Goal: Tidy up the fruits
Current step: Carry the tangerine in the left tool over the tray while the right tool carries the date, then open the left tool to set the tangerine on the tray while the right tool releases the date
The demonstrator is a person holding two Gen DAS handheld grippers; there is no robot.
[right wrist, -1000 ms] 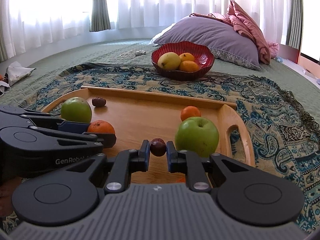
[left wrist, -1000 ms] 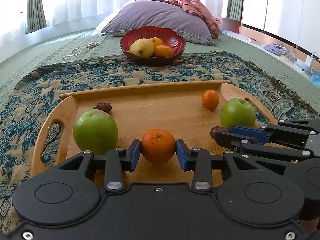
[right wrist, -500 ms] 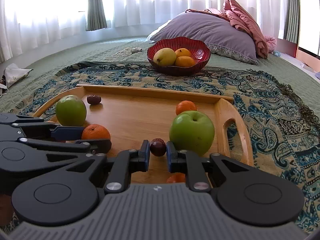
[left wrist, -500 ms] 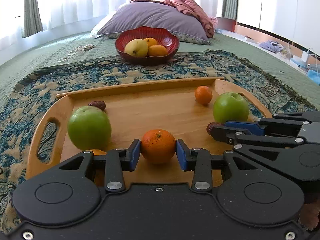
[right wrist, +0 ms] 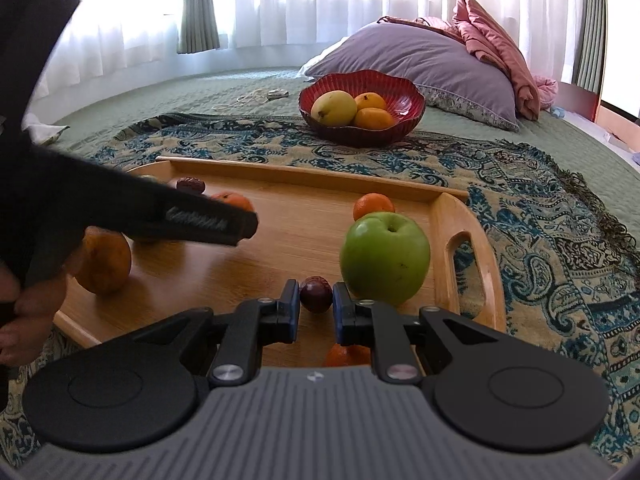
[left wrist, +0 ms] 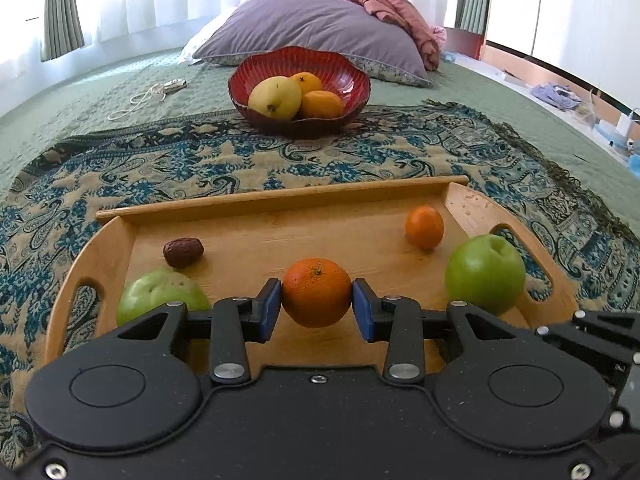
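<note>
Orange-skinned round mandarin [left wrist: 317,293] sits pinched in the left gripper [left wrist: 316,309] over the light wooden tray [left wrist: 280,200] — the right gripper [right wrist: 316,307] clamps a small dark-red date [right wrist: 316,294], beside a big green apple [right wrist: 385,258].

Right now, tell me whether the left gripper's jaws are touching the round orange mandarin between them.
Touching. The left wrist view shows both blue pads of the left gripper pressed against the sides of the round orange mandarin, no gap visible.

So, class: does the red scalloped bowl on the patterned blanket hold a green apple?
No: the red scalloped bowl holds only a yellow fruit and two orange fruits.
</note>
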